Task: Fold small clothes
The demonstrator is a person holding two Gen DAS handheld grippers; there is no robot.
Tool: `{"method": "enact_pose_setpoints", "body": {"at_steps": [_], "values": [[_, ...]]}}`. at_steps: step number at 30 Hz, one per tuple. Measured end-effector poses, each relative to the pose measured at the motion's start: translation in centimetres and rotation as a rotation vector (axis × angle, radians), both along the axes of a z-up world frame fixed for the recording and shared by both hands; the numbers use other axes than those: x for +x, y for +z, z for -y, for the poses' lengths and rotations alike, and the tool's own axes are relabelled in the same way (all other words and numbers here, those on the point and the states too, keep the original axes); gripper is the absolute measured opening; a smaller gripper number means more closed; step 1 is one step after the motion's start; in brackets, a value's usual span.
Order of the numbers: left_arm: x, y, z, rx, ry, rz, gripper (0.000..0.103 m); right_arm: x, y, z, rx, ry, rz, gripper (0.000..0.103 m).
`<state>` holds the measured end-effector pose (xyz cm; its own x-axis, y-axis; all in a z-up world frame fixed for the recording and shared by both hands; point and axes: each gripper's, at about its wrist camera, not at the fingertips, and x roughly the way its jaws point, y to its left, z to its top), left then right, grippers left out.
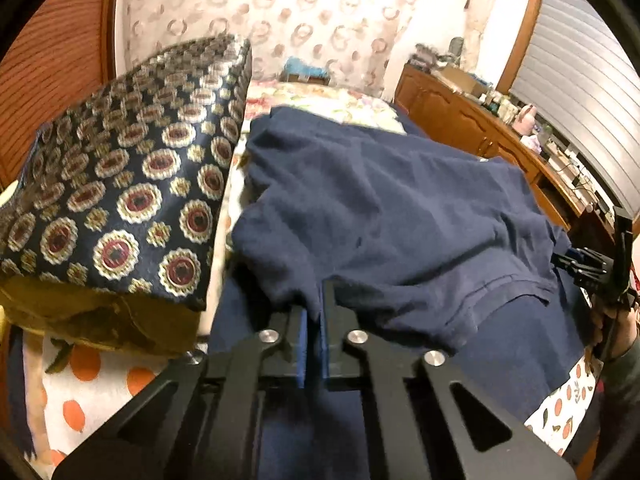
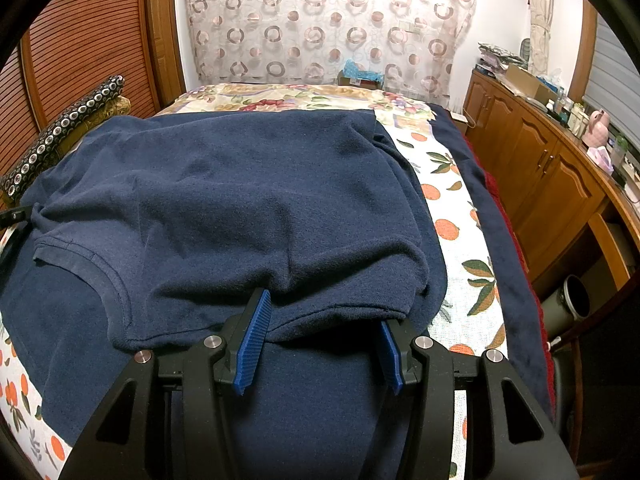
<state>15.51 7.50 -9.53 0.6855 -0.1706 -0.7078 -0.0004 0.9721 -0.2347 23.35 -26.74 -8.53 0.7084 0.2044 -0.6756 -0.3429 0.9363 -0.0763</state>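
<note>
A navy blue shirt [image 1: 380, 208] lies on the bed, folded over on itself; it also fills the right wrist view [image 2: 240, 200]. My left gripper [image 1: 314, 300] is shut on the shirt's near edge, with cloth pinched between the blue pads. My right gripper [image 2: 324, 320] is open at the shirt's ribbed hem [image 2: 348, 312], its blue pads [image 2: 256, 332] standing wide apart on either side of the cloth. The right gripper shows at the far right of the left wrist view [image 1: 588, 268].
A patterned cushion [image 1: 120, 200] on a yellow one stands at the left of the bed. The bed sheet [image 2: 460, 216] has an orange-fruit print. A wooden sideboard [image 2: 540, 172] with clutter runs along the right. A curtain [image 2: 320, 20] hangs behind.
</note>
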Motion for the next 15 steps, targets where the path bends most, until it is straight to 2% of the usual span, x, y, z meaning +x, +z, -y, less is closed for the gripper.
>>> {"method": "enact_pose_setpoints", "body": {"at_steps": [5,10,15], "values": [[-0.7,1.4,-0.3,-0.017,0.001,0.059,0.005,0.0,0.1,0.2,0.009,0.0,-0.004,0.052],[-1.4,2.5,0.1,0.003,-0.014,0.092,0.004,0.0,0.2,0.5,0.028,0.0,-0.008,0.052],[-1.4,3.0,0.6,0.019,-0.024,0.106,0.005,0.9,0.6,2.2,0.164,0.003,-0.06,0.052]]}}
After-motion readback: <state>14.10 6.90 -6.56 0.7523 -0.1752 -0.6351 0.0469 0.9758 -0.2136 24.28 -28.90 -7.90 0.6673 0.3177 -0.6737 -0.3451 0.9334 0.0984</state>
